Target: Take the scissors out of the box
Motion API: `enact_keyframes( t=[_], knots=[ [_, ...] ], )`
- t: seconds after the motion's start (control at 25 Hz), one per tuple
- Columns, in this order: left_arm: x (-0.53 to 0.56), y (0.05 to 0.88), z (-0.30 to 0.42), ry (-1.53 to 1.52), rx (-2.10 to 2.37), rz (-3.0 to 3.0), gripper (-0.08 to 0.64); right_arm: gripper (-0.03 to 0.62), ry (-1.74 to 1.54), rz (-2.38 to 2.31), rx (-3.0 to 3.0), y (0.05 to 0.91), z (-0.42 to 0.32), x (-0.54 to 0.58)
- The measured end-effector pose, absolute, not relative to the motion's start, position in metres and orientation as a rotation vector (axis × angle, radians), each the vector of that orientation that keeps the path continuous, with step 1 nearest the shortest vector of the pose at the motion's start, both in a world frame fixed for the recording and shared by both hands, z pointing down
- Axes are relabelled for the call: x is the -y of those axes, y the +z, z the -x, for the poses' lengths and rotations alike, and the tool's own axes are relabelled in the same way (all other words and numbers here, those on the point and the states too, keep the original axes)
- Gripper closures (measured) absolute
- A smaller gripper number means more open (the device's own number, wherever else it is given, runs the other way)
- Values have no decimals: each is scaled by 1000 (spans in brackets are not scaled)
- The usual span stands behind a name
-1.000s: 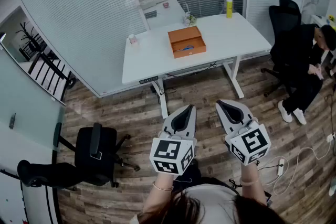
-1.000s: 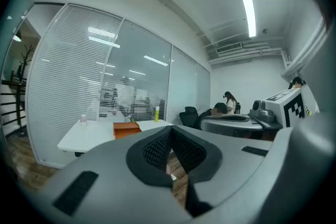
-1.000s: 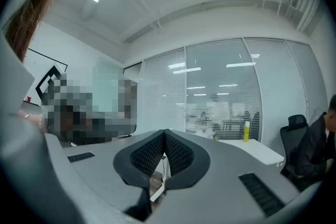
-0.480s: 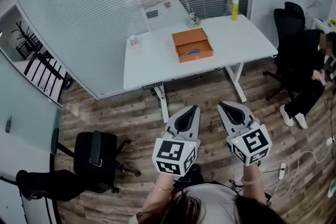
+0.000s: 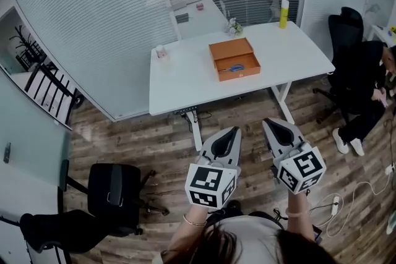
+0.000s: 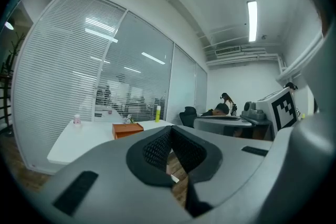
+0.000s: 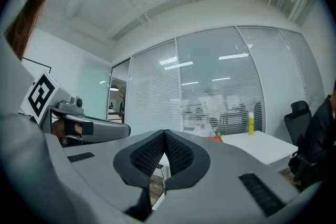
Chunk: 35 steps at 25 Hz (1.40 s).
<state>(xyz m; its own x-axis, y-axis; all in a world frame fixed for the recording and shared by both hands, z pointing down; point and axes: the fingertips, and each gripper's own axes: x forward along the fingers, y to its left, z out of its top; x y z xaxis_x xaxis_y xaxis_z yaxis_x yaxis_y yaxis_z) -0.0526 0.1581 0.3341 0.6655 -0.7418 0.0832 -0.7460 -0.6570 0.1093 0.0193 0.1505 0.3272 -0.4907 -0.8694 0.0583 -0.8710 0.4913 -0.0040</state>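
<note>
Both left claw (image 5: 236, 129) and right claw (image 5: 266, 122) shut, mesh-padded

Grey left gripper (image 5: 234, 130) and right gripper (image 5: 267, 123) (square-marker cubes (image 5: 211, 185)), thin bracelet (image 5: 193, 220).

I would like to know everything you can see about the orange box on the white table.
The orange box is flat and rectangular, with a smooth, plain surface; its material cannot be told. It is open: the lid seems folded back behind the shallow tray. A small blue thing, probably the scissors, lies inside the tray. The box rests flat near the middle of the white table, and nothing else touches it.
</note>
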Motion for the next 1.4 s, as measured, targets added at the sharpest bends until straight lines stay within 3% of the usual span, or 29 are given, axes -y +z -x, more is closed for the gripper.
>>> enact_keyframes(
  t=[0.72, 1.4],
  knots=[
    [-102, 345, 66, 42, 1194, -2720, 543, 565, 47, -1659, 2716, 317, -17, -93],
    [17, 339, 22, 44, 1204, -2715, 543, 565, 5, -1601, 2774, 310, -49, 23]
  ],
)
